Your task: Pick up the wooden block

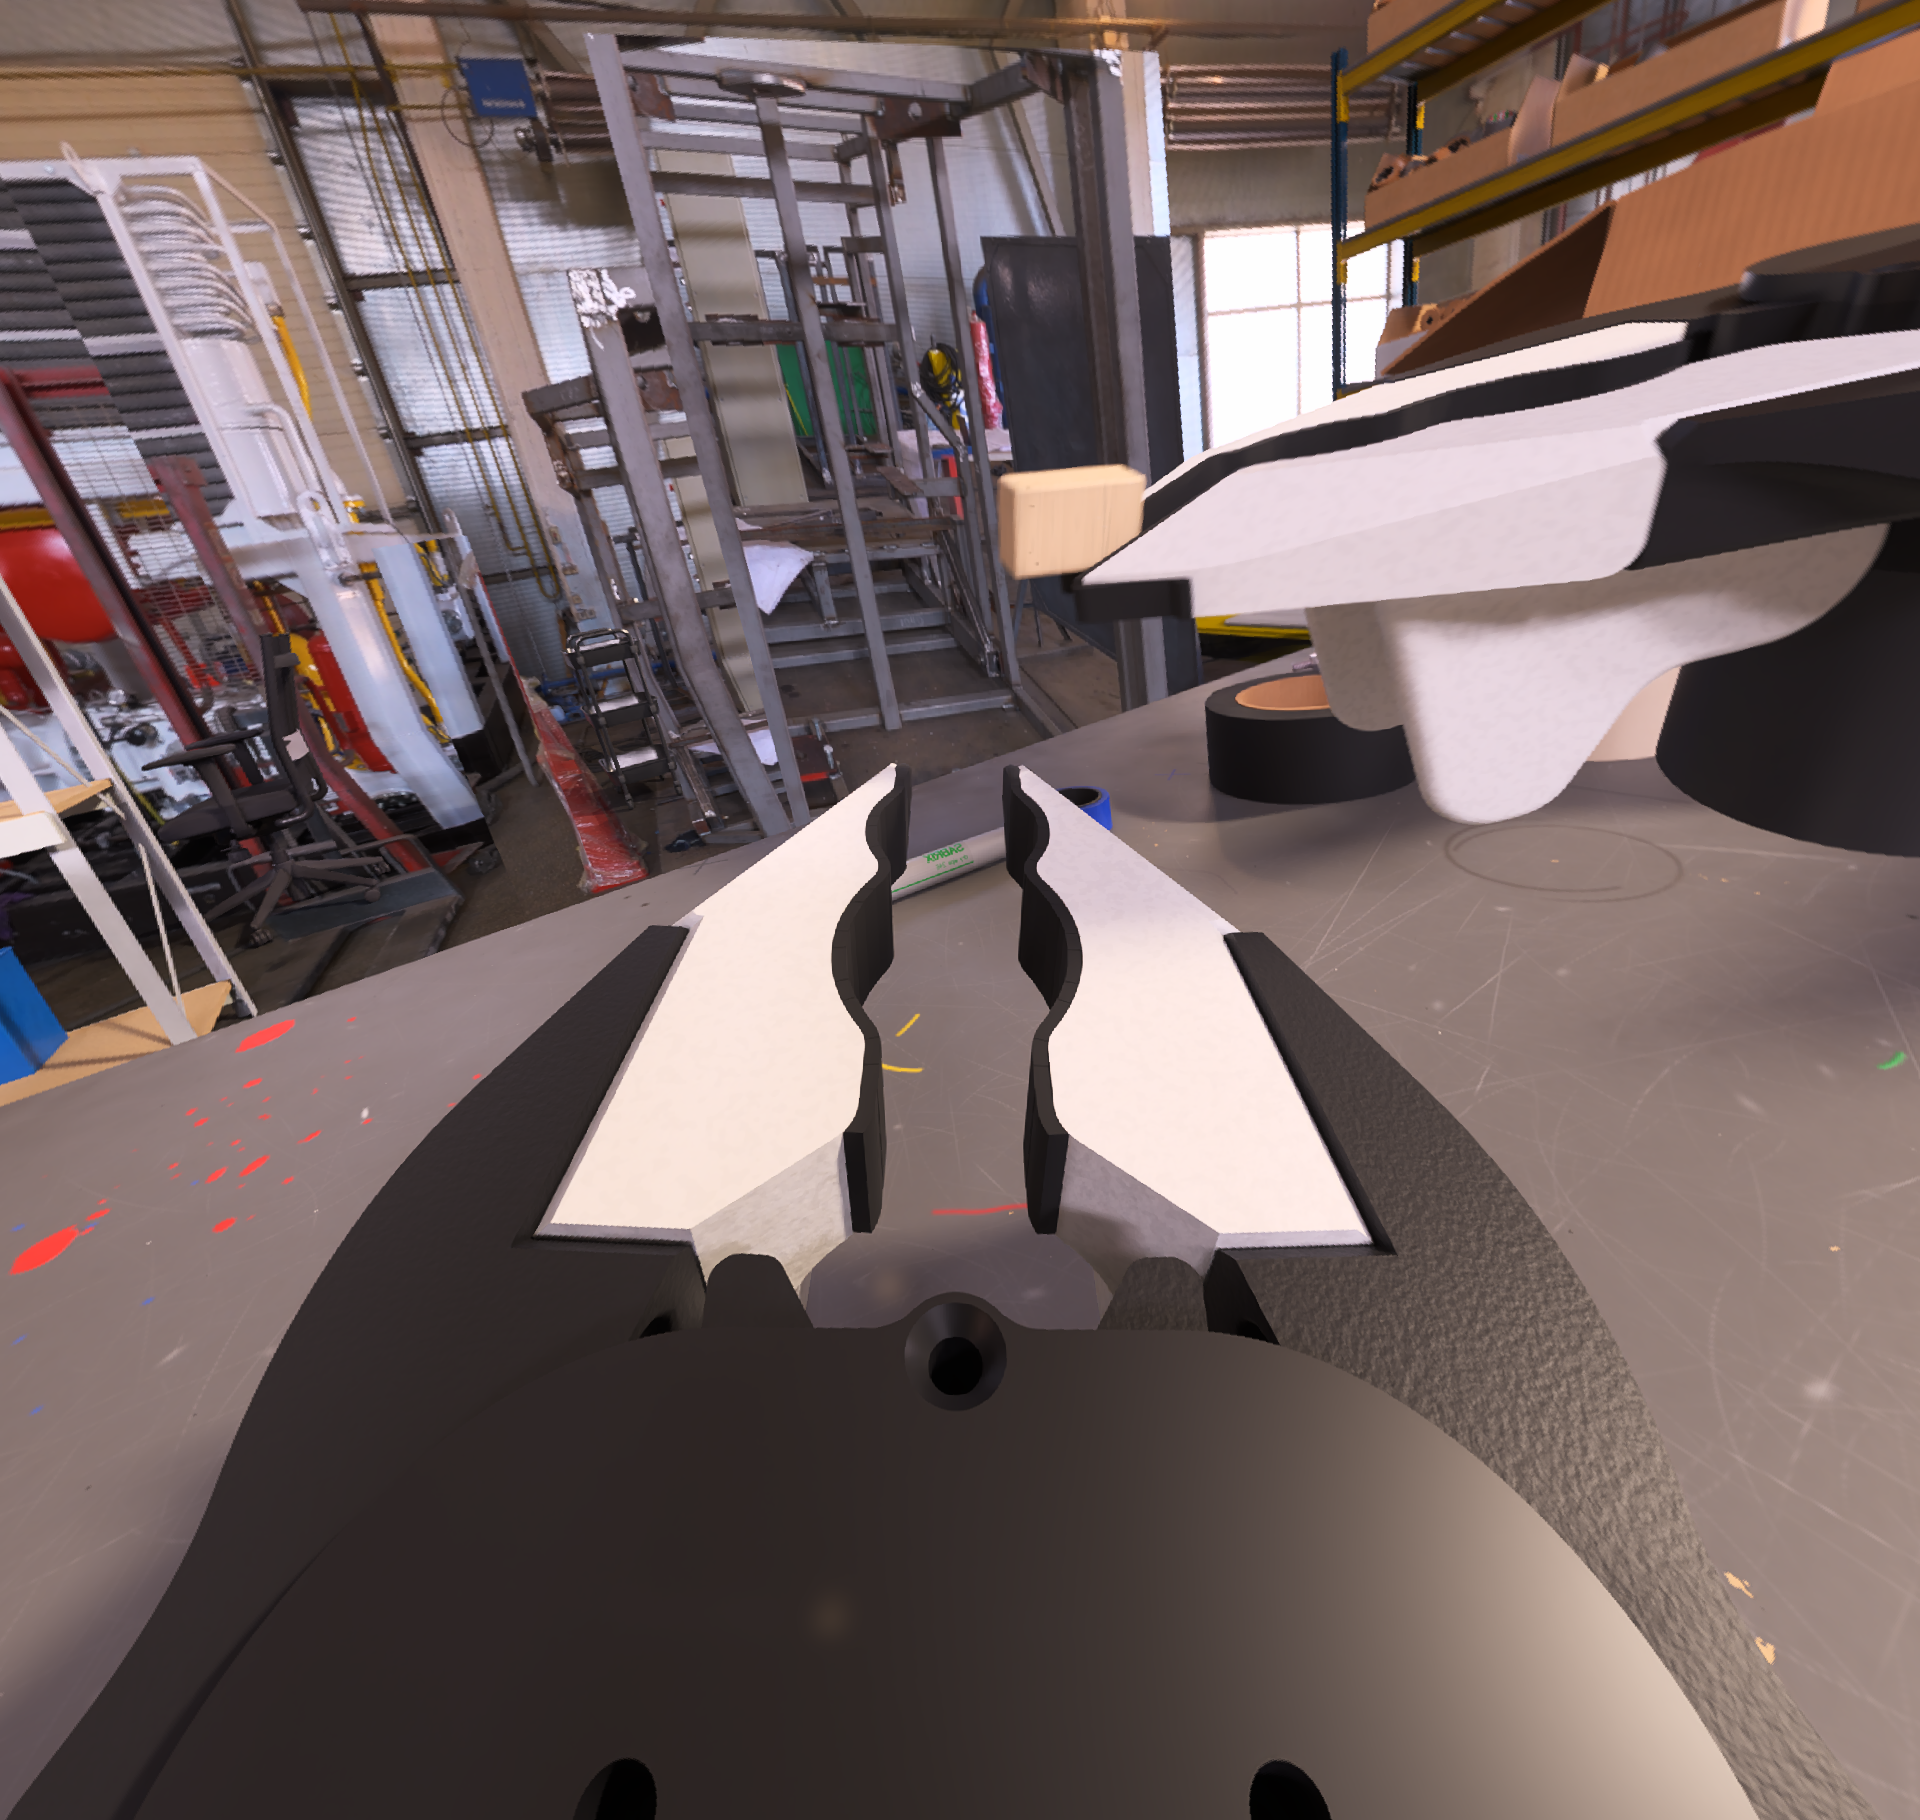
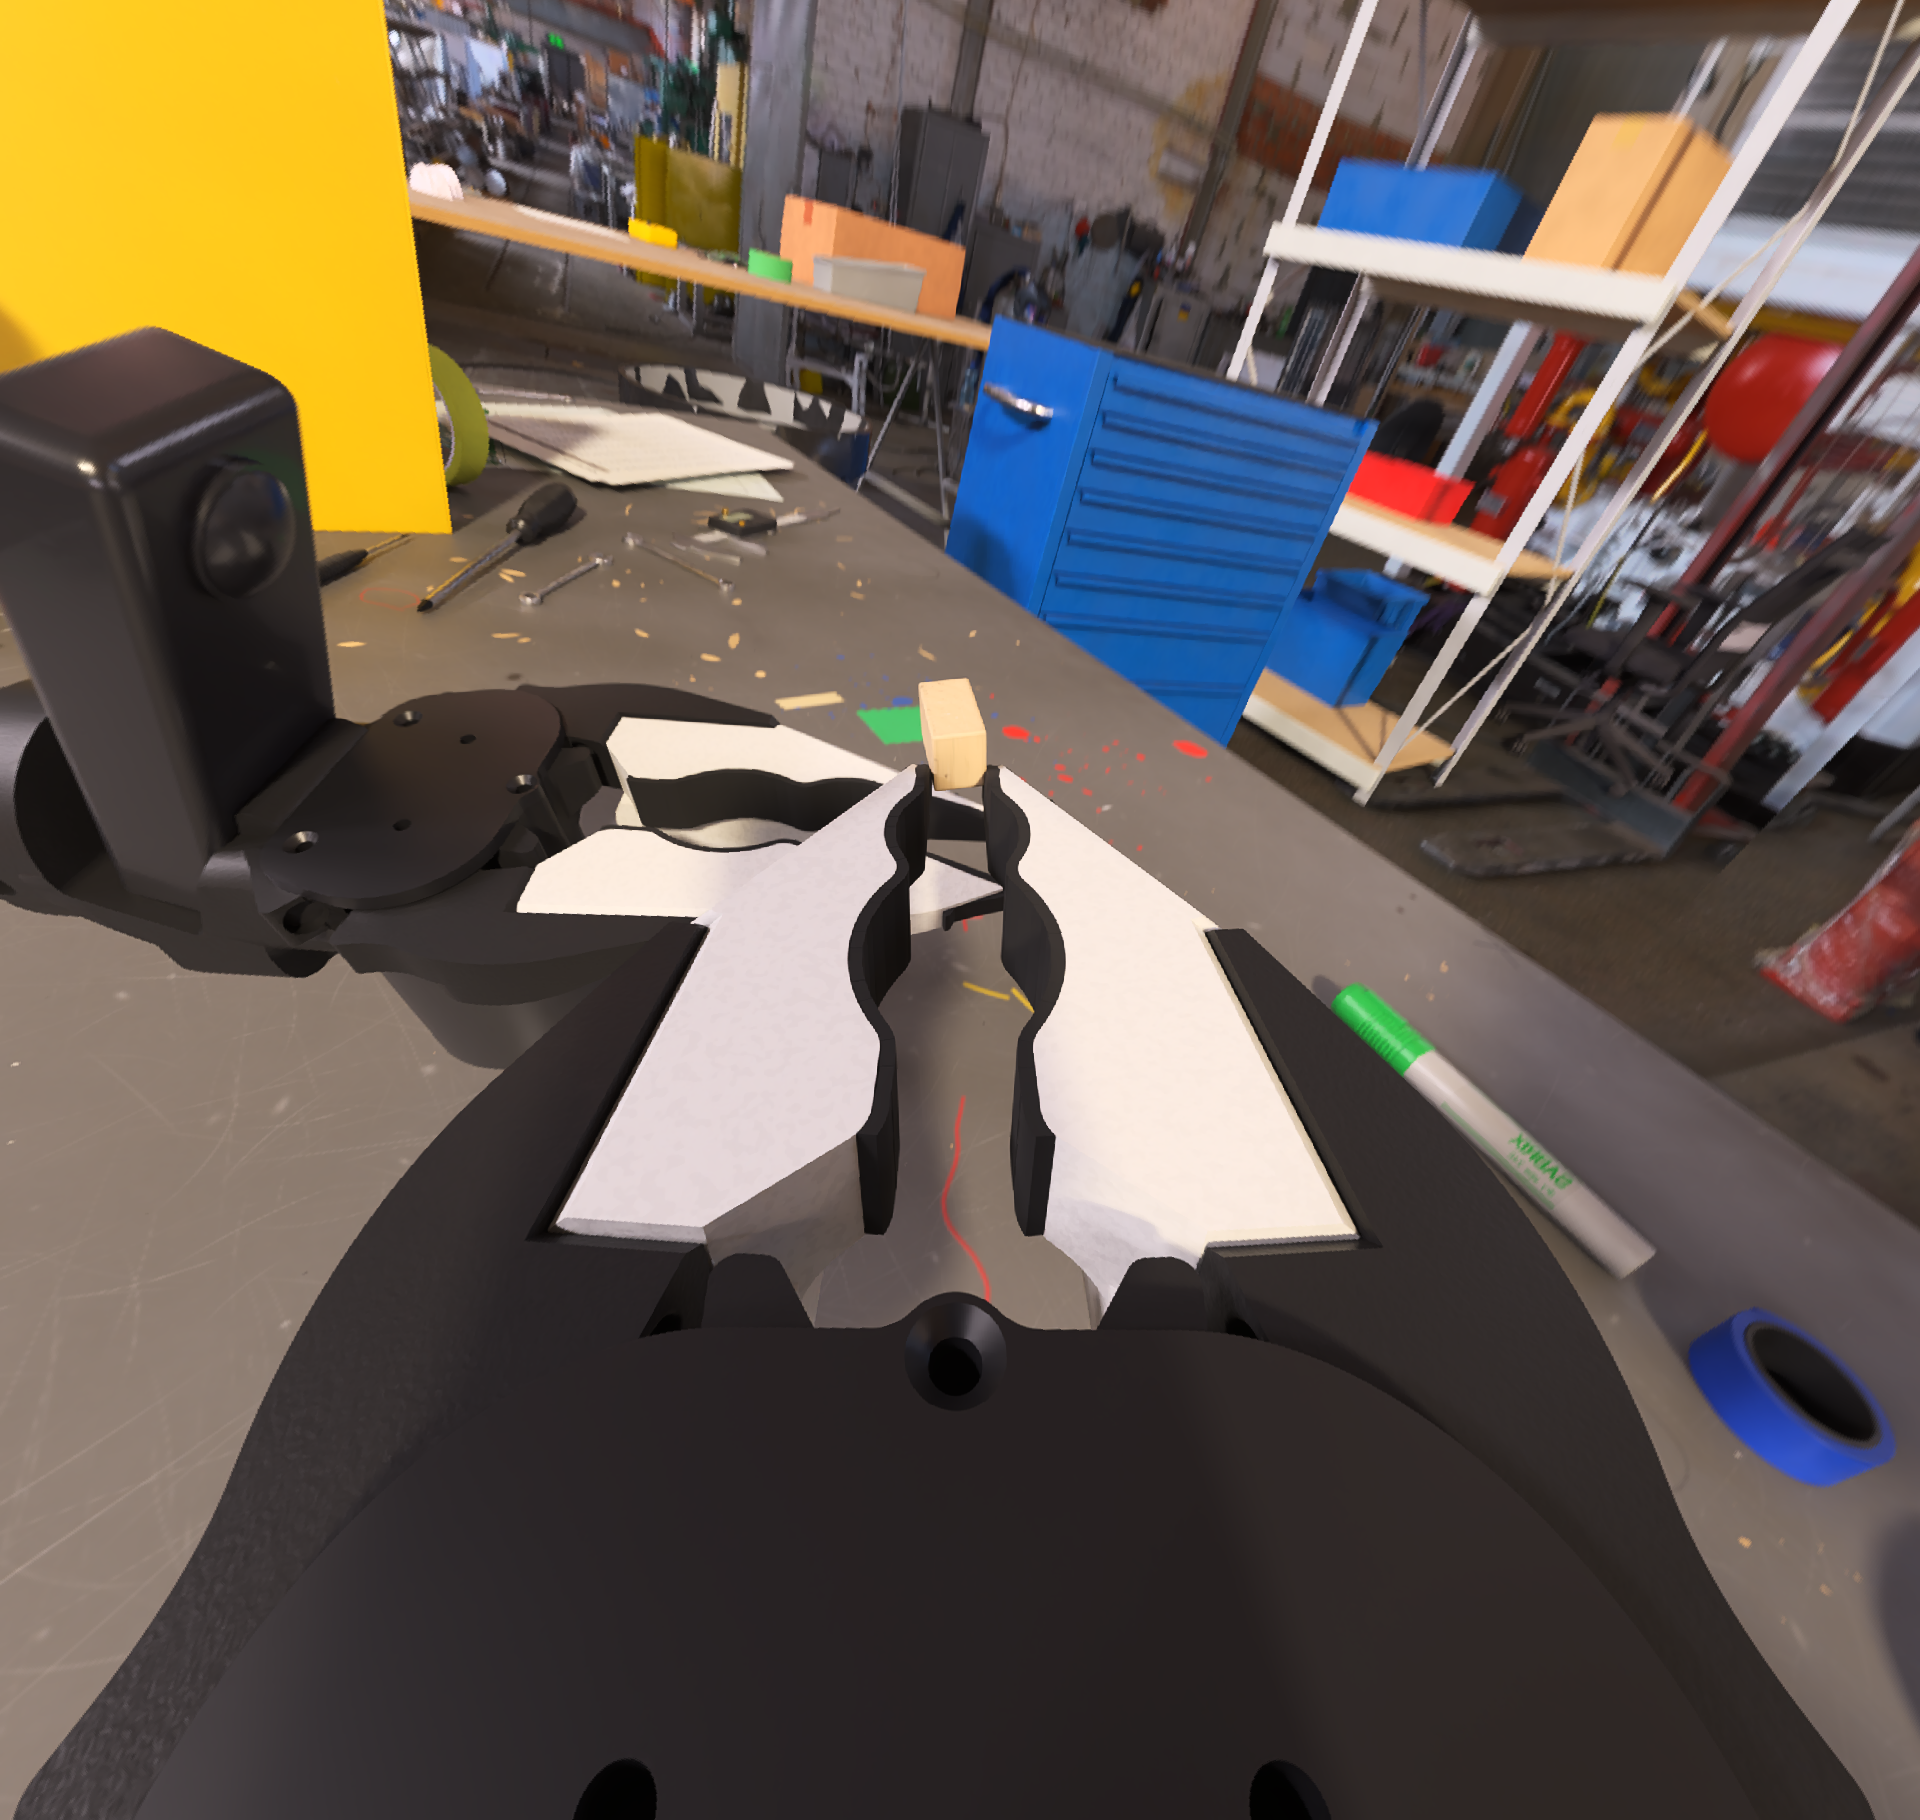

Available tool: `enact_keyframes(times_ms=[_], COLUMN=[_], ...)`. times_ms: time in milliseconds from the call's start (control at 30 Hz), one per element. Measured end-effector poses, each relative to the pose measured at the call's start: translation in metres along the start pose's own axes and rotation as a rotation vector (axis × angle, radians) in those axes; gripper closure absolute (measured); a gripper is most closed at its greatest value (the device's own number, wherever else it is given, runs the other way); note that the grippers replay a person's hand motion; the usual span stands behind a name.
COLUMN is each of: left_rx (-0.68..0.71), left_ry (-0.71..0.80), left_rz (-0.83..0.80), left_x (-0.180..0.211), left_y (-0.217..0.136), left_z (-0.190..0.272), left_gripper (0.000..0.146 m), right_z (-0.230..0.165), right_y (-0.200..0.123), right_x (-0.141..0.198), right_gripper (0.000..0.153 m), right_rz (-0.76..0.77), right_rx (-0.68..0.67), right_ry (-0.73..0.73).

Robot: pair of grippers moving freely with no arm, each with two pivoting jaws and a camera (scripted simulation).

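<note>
The wooden block [image 2: 951, 734], a small pale cuboid, sits pinched between the fingertips of my right gripper [image 2: 954, 783], held up above the grey table [image 2: 208, 1199]. In the left wrist view the right gripper [image 1: 1101, 544] reaches in from the upper right with the block [image 1: 1070, 521] at its tips, well above the table [image 1: 1558, 1043]. My left gripper [image 1: 956, 783] is open with a narrow gap and holds nothing, low over the table. Its black body [image 2: 416, 814] shows at the left of the right wrist view, its fingers passing under the right gripper's.
A green-capped marker [image 2: 1496, 1136] and a blue tape roll [image 2: 1787, 1396] lie near the table's right edge. A black tape roll [image 1: 1299, 742] stands under the right gripper. A screwdriver [image 2: 499, 544], wrenches, papers and a yellow panel [image 2: 208, 212] are farther back. A blue drawer cabinet [image 2: 1164, 523] stands beyond the edge.
</note>
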State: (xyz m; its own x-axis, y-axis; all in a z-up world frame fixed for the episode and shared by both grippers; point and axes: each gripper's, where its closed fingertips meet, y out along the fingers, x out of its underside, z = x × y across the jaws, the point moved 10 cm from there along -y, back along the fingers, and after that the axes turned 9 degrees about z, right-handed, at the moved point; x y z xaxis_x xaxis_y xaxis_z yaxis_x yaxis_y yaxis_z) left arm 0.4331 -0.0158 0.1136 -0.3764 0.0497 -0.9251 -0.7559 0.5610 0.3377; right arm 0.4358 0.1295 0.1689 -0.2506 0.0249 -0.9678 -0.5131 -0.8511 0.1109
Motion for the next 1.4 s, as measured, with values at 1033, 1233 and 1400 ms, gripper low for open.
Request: enact_keyframes(times_ms=[1033, 1233, 1400], left_rx=[0.054, 0.054, 0.059], left_ry=[0.051, 0.036, 0.034], left_rz=[-0.06, -0.065, -0.07], left_x=[0.002, 0.003, 0.003], left_y=[0.005, 0.005, 0.006], left_z=[0.007, 0.005, 0.005], left_gripper=[0.128, 0.128, 0.128], right_z=[0.003, 0.003, 0.003], right_y=[0.01, 0.011, 0.01], right_x=[0.011, 0.011, 0.01], right_gripper=[0.143, 0.143, 0.143], right_rz=[-0.232, -0.241, -0.247], right_rx=[0.048, 0.051, 0.063], right_ry=[0.065, 0.078, 0.064])
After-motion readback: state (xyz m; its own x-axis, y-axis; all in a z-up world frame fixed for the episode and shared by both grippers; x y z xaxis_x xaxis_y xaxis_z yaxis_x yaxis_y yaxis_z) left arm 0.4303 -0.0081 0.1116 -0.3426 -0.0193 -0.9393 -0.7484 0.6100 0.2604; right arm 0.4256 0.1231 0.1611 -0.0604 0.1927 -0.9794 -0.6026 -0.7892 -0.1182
